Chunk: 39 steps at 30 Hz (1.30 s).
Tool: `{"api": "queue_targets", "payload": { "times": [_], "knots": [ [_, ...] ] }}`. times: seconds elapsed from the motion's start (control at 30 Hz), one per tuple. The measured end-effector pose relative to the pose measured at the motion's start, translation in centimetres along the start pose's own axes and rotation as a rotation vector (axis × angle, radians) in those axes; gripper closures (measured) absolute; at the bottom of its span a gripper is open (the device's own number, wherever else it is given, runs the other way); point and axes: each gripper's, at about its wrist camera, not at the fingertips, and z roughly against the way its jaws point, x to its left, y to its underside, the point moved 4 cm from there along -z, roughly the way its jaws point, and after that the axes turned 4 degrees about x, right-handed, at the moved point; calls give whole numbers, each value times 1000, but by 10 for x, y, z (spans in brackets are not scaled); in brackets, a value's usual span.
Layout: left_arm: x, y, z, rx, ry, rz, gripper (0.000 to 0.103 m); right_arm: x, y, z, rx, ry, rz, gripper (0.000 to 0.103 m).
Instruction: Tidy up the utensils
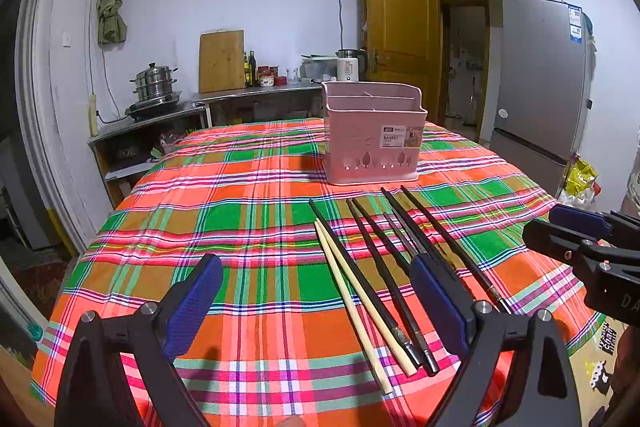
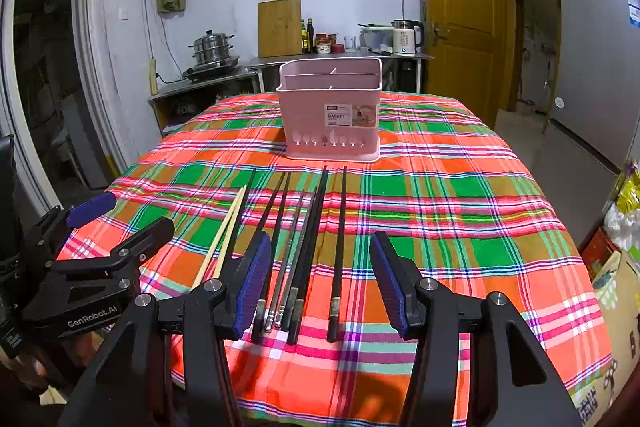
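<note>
- Right wrist view: right gripper hangs spread wide and empty over the near ends of the dark chopsticks.
- Left gripper is likewise splayed, holding nothing, beside the 2 pale chopsticks.
- All sticks lie loose on the plaid cloth, short of the pink basket.
- They look light, stiff and slick; I'd pinch near the thicker ends.

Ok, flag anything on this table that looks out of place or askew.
Nothing damaged or spilled. The chopsticks lie loose on the plaid tablecloth, fanned unevenly, the pale pair crossing a black one; the pink basket stands upright.
</note>
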Motion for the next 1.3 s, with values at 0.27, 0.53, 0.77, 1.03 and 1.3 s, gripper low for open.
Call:
{"api": "queue_targets", "payload": {
  "times": [0.27, 0.53, 0.77, 1.03, 1.3],
  "knots": [
    [6, 0, -10, 24, 6, 2, 8, -2, 1, -5, 9, -1, -4, 51],
    [17, -6, -47, 132, 25, 6, 8, -11, -4, -25, 47, -6, -16, 51],
    [26, -7, -89, 273, 42, 39, 24, -20, -12, -57, 100, -19, -34, 51],
    [33, -2, -118, 374, 52, 71, 34, -24, -24, -86, 138, -31, -32, 51],
    [33, -4, -127, 409, 58, 86, 35, -17, -29, -102, 158, -50, -17, 51]
  ]
}}
